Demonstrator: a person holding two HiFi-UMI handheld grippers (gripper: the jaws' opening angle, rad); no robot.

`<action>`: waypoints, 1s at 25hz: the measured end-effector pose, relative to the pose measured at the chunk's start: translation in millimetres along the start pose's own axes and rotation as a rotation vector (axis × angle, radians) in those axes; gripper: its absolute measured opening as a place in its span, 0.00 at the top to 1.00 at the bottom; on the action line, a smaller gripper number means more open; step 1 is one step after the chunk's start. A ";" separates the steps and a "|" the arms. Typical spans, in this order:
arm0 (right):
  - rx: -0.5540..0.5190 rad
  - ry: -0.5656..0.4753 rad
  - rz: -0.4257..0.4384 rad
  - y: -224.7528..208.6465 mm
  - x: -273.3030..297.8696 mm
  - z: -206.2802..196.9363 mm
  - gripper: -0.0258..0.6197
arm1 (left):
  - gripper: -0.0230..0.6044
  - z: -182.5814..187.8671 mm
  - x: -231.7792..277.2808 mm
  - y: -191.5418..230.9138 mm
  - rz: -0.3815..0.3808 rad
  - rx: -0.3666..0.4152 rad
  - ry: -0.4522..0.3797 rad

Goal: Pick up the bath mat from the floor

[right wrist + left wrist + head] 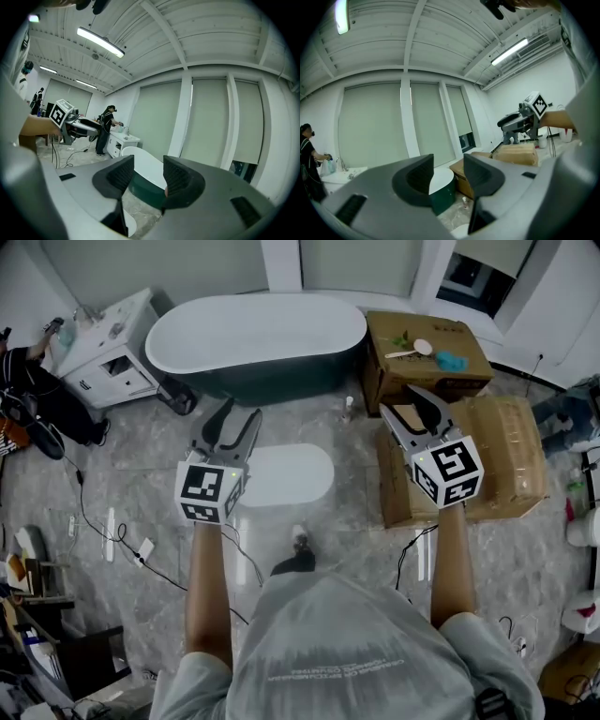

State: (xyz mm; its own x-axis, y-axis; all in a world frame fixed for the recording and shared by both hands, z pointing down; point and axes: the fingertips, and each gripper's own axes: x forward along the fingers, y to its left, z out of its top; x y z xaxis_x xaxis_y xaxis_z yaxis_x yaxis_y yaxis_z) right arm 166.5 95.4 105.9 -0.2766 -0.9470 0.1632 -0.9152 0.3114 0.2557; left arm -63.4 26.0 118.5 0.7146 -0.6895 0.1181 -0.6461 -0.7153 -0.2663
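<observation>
The white bath mat [286,474] lay flat on the floor [141,484] before the bathtub [253,334]; left gripper [240,411] and right gripper [401,401] were raised, jaws apart, empty

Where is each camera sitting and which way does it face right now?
Head view: on the person's head, facing steeply down at the bath mat and bathtub; shows forearms, left gripper, right gripper.
Left gripper view: on the left gripper, facing the window blinds; own jaws apart, empty.
Right gripper view: on the right gripper, same direction; own jaws apart, empty.
Shared: all show the bathtub.
</observation>
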 end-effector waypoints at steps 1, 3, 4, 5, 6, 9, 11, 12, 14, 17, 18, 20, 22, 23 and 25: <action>0.001 0.001 0.000 -3.9 10.5 1.5 0.67 | 0.65 0.1 8.8 9.2 -0.002 0.001 -0.002; 0.005 0.005 -0.001 -11.8 31.6 3.5 0.67 | 0.65 -1.6 26.7 26.6 -0.009 0.003 -0.001; 0.006 0.008 -0.002 -16.1 42.6 4.0 0.67 | 0.65 -3.4 35.7 35.0 -0.013 0.004 0.001; 0.007 0.011 -0.003 -20.0 53.6 3.9 0.67 | 0.65 -5.8 44.5 43.3 -0.016 0.004 0.003; 0.008 0.016 -0.003 -23.4 64.3 3.3 0.67 | 0.65 -8.8 52.9 51.0 -0.019 0.002 0.006; 0.012 0.033 -0.003 -29.7 92.6 -0.2 0.67 | 0.65 -19.5 74.4 71.2 -0.031 -0.010 0.017; 0.017 0.045 -0.004 -32.3 110.0 -3.5 0.66 | 0.65 -27.7 87.0 82.7 -0.042 -0.018 0.025; 0.021 0.051 -0.004 -33.7 119.1 -5.4 0.66 | 0.65 -31.9 93.4 88.4 -0.048 -0.021 0.029; 0.028 0.066 -0.005 -37.2 138.1 -9.4 0.66 | 0.65 -40.5 107.4 100.3 -0.061 -0.028 0.040; 0.044 0.096 -0.002 -41.6 162.6 -20.2 0.66 | 0.65 -57.6 128.7 112.7 -0.088 -0.034 0.067; 0.052 0.108 0.002 -42.6 169.4 -25.7 0.66 | 0.65 -64.1 135.6 115.3 -0.097 -0.036 0.079; 0.071 0.133 0.014 -44.8 181.7 -39.1 0.66 | 0.65 -76.5 149.6 118.6 -0.111 -0.040 0.101; 0.094 0.155 0.026 -48.2 192.9 -55.0 0.66 | 0.65 -89.7 164.2 118.2 -0.129 -0.046 0.118; 0.105 0.165 0.033 -50.7 199.5 -63.6 0.66 | 0.65 -97.2 172.1 117.3 -0.138 -0.046 0.127; 0.127 0.180 0.049 -57.2 216.4 -82.6 0.66 | 0.65 -114.3 189.6 115.9 -0.152 -0.050 0.152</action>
State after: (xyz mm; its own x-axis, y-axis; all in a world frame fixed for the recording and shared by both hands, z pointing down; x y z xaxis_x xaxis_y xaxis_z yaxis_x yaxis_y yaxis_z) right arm 183.2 -120.9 205.2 -0.2756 -0.8980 0.3429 -0.9347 0.3337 0.1227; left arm -33.4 -200.7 219.4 0.7584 -0.5800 0.2972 -0.5494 -0.8143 -0.1872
